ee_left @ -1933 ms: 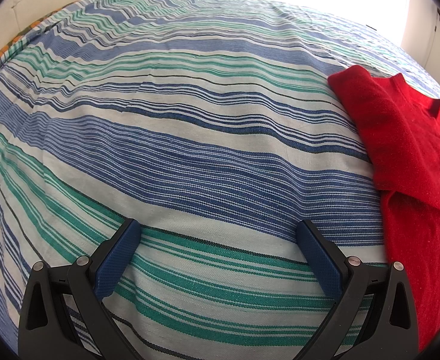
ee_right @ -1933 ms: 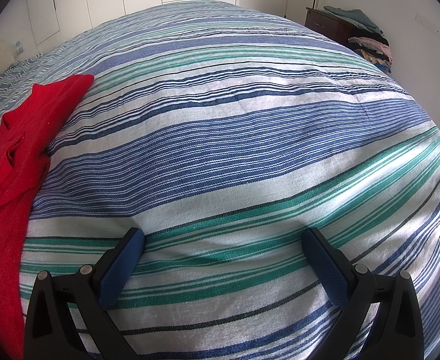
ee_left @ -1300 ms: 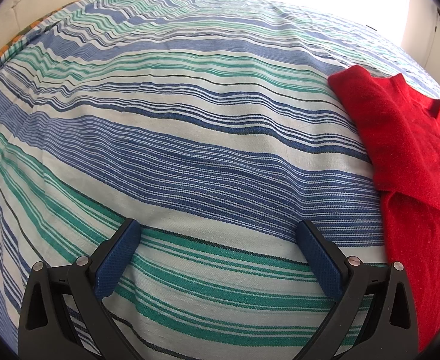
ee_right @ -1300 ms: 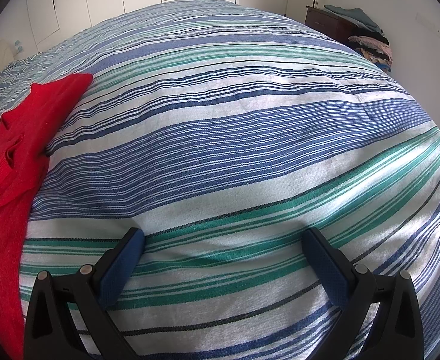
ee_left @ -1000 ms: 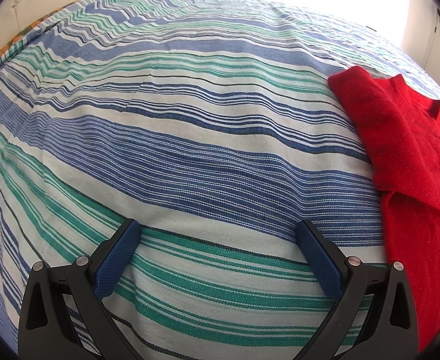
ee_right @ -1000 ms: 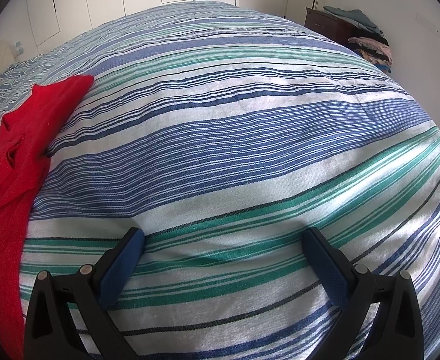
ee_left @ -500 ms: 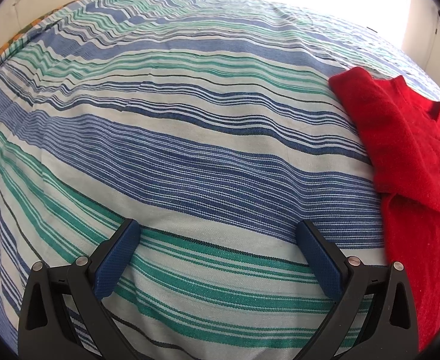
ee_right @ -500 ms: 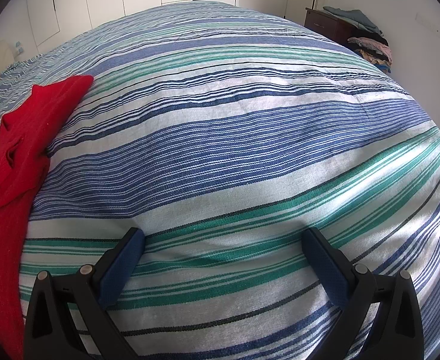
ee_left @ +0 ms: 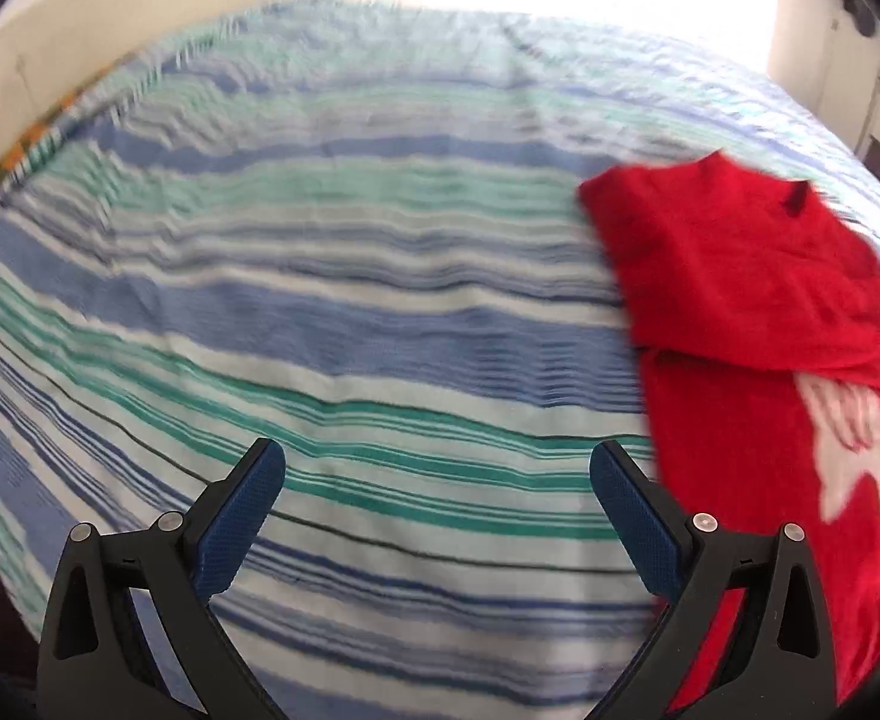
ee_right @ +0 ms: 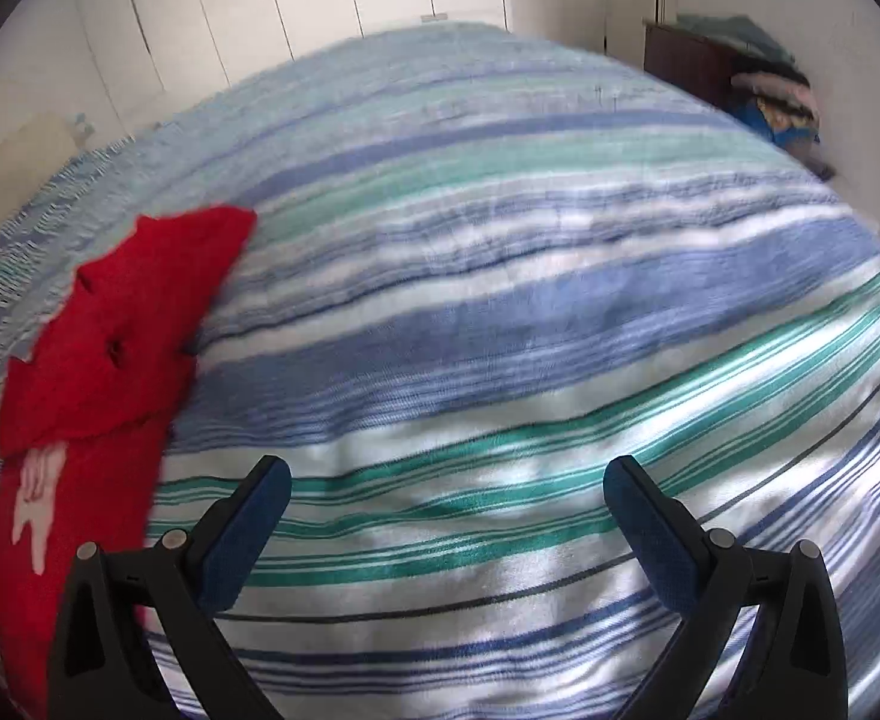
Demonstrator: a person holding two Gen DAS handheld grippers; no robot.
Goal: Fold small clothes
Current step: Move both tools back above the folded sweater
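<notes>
A small red garment with a white print lies on the striped bedspread, its top part folded down over the body. It is at the right of the left wrist view and at the left of the right wrist view. My left gripper is open and empty above the bedspread, just left of the garment. My right gripper is open and empty above the bedspread, just right of the garment. Both views are blurred by motion.
The bed fills both views. White cupboard doors stand behind it. A dark dresser with a pile of clothes stands at the far right. A wall runs along the bed's left side.
Both grippers have risen and pulled back from the bedspread, so more of the red garment and its white print shows. Both stay open.
</notes>
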